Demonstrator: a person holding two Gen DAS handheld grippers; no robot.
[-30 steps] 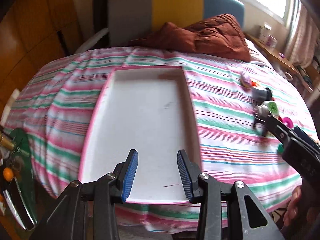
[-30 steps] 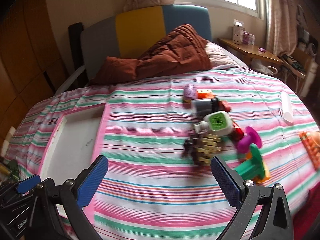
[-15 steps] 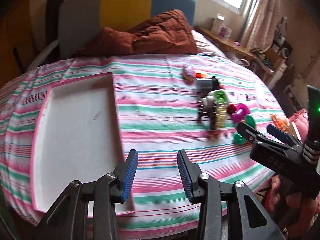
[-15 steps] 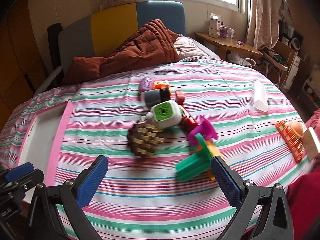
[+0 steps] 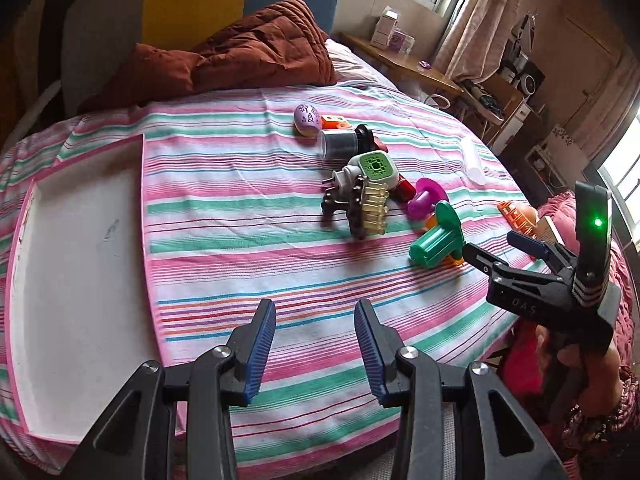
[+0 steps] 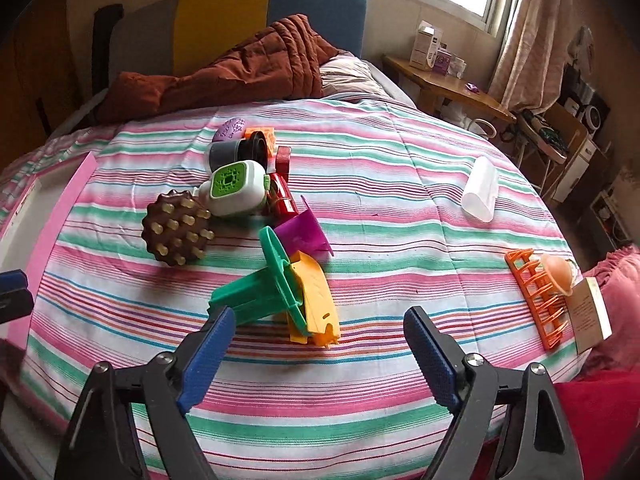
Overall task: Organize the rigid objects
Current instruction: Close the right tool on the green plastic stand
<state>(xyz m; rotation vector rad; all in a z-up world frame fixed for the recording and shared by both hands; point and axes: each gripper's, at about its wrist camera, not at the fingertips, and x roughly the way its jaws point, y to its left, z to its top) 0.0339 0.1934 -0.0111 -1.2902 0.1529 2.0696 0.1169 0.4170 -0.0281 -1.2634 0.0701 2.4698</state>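
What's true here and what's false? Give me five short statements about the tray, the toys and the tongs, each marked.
1. The white tray is empty. True.
2. The left tongs grip the purple egg. False: nothing is between their pads, and the egg lies far off on the striped bedspread.
3. The right tongs are closing, with the green toy just ahead of them, not gripped. True.
4. The brown studded ball sits in the tray. False: it lies on the bedspread, beside the white and green device.
5. The orange rack is stacked on the toy pile. False: it lies apart, near the bed's right edge.
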